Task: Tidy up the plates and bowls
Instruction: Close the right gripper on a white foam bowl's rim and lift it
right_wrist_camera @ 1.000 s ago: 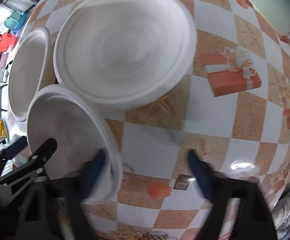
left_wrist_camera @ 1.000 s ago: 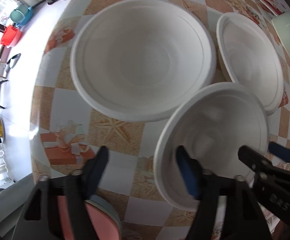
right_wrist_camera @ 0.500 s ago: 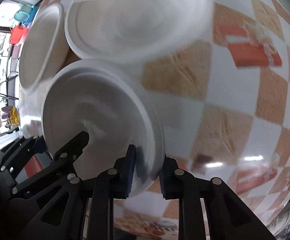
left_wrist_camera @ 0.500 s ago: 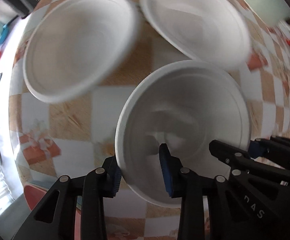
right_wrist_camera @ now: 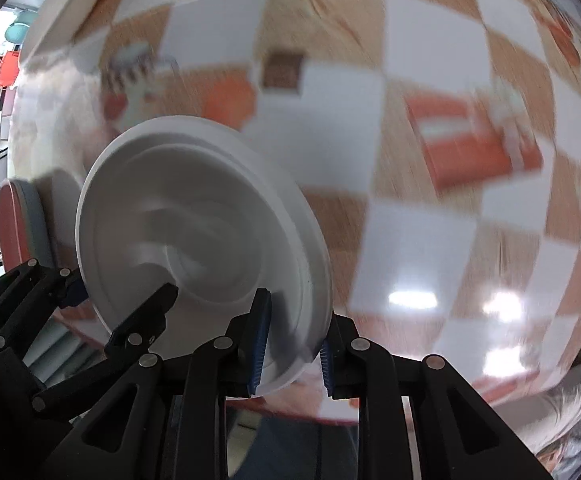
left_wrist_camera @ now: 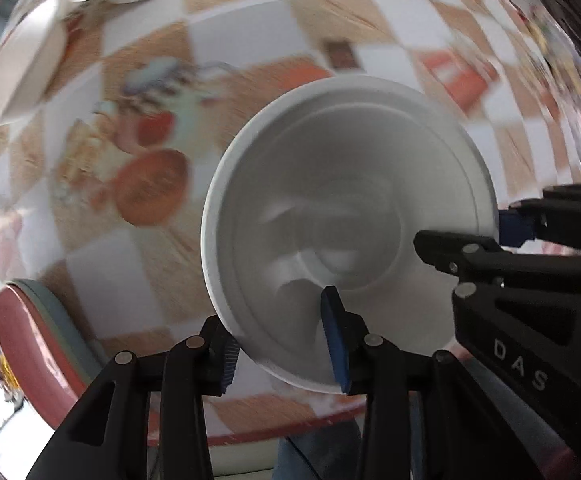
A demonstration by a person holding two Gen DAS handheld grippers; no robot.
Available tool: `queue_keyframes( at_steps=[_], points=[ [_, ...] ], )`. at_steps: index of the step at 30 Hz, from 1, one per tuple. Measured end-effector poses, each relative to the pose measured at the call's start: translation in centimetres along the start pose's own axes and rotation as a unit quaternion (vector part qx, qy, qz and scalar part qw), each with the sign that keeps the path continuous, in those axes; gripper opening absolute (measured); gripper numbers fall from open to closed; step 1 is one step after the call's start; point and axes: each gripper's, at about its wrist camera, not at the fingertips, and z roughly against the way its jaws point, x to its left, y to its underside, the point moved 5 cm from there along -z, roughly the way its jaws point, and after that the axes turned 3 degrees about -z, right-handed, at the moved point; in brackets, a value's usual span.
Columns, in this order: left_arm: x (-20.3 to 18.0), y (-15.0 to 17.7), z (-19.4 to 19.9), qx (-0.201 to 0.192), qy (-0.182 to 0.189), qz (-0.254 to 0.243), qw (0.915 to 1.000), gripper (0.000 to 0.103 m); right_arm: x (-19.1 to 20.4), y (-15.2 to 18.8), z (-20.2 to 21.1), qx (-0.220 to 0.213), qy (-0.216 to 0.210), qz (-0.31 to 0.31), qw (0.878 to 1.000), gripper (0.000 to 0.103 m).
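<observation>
A white bowl [left_wrist_camera: 346,216] is held by both tongs above the checkered counter [left_wrist_camera: 250,40], which is blurred in both views. The left tongs [left_wrist_camera: 286,354] are clamped on the bowl's near rim: one blue pad lies inside the bowl and the other outside, under the rim, and the wall is pinched between them, though the jaws are just opening slightly. The right tongs [right_wrist_camera: 290,354] are closed to a narrow gap on the opposite rim of the same bowl [right_wrist_camera: 194,232], one pad inside and one outside.

In the left wrist view the right tongs [left_wrist_camera: 502,228] are seen to the right of the left tongs, gripping the bowl's far edge. In the right wrist view the left tongs [right_wrist_camera: 78,292] are seen at the left.

A pink plate [left_wrist_camera: 38,344] with a grey-green rim is found to the left of the left tongs. Two more white bowls [left_wrist_camera: 22,68] are seen well beyond the tongs, at the upper left.
</observation>
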Motion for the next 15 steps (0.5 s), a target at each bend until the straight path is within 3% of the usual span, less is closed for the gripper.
queue_keyframes(
  at_steps=[5,10,14,15],
  points=[
    [-1.8,0.2,-0.4,0.006,0.003,-0.032,0.9995,0.041,-0.3,0.9,-0.3,-0.002,-0.001,-0.015,1.000,0.024],
    [-0.7,0.1,-0.6,0.006,0.003,-0.039,0.9992,0.042,-2.5,2.8,-0.9,-0.005,-0.007,-0.021,1.000,0.024],
    [-1.5,1.2,-0.2,0.001,-0.001,-0.049,0.9988,0.049,-6.2,3.7,0.5,-0.009,-0.019,-0.026,0.999,0.024],
    [-1.3,2.1,0.1,-0.002,-0.001,-0.051,0.9987,0.059,-6.3,3.6,0.8,-0.011,-0.022,-0.029,0.999,0.024]
  ],
)
